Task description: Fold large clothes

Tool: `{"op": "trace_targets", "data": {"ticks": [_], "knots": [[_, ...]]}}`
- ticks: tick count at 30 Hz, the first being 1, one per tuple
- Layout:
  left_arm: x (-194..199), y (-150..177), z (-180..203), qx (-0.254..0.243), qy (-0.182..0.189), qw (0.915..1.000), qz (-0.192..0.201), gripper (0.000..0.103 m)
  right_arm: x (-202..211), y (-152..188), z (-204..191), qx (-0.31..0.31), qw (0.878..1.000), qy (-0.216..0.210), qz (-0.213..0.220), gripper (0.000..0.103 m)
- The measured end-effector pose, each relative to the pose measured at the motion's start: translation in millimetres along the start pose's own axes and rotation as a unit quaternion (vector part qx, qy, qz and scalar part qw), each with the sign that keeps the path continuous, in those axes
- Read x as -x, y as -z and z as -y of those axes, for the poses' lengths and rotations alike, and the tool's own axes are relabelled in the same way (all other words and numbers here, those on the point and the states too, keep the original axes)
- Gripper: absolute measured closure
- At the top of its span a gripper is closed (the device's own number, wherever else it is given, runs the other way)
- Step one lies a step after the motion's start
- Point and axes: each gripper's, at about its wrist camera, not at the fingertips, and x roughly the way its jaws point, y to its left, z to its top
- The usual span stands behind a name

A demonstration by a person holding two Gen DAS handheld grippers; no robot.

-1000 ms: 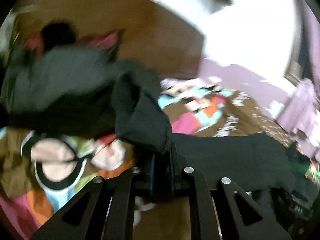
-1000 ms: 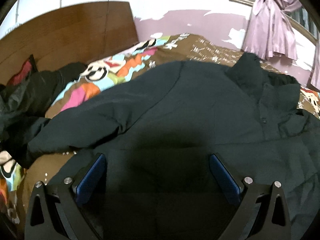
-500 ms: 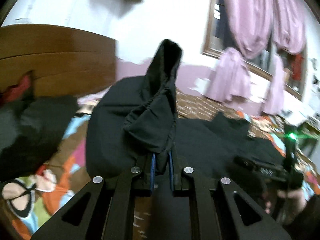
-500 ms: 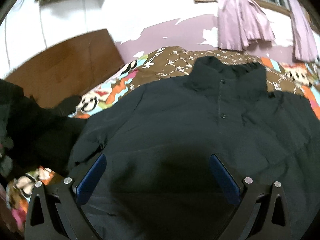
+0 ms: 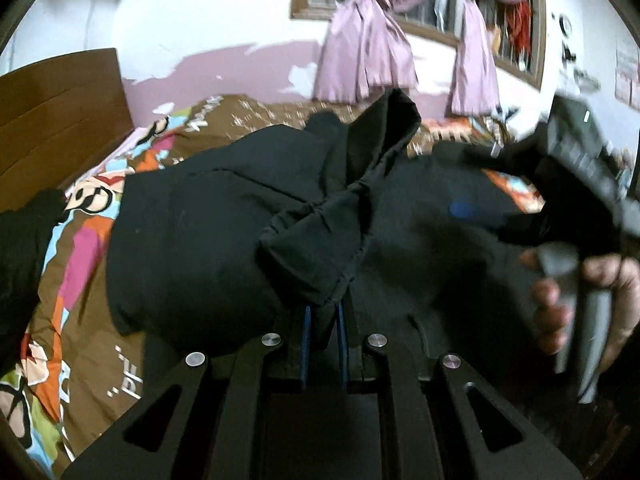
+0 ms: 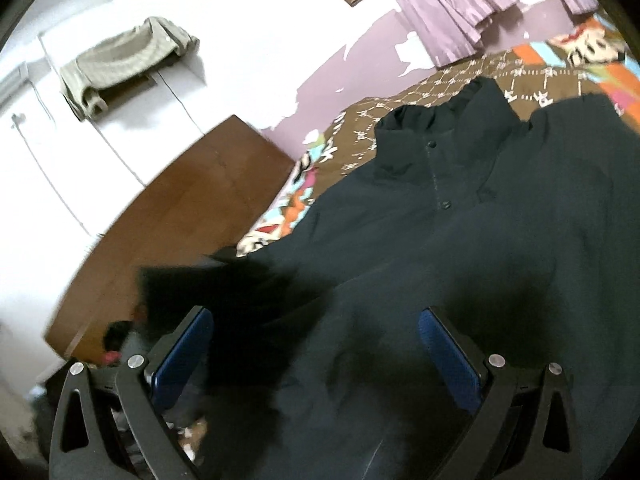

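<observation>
Patterned bedspread (image 5: 84, 248) under black jacket (image 6: 500, 240)

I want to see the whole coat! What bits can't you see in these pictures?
- Left wrist view: the black jacket has its far side hidden behind the sleeve cuff clamped in the left gripper.
- Same view: right gripper is motion-blurred.
- Right wrist view: jacket hem runs off the bottom edge; a blurred dark mass covers its left side.
</observation>
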Motion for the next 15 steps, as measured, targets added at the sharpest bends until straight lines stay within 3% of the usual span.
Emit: {"op": "trace_targets", "data": {"ticks": [3,10,13,15], "knots": [[-17.9,15.5,14.7,-0.015,-0.004,0.9996,-0.025,0.094,10.5,4.9,6.6,-0.024,0.999,-0.022,-0.006,0.000],[-44.3,37.8,48.8,-0.067,-0.011,0.9959,-0.059,0.094,19.0,14.8,26.9,-0.063,0.997,-0.022,-0.032,0.002],[-53.3,45.2,56.8,-0.085,-0.009,0.9942,-0.065,0.094,18.4,20.7,31.0,-0.072,0.996,-0.026,-0.048,0.016],[-59.0,48.3,59.6,-0.089,-0.006,0.9937,-0.068,0.094,18.7,23.6,32.2,-0.072,0.996,-0.016,-0.057,0.032]]}}
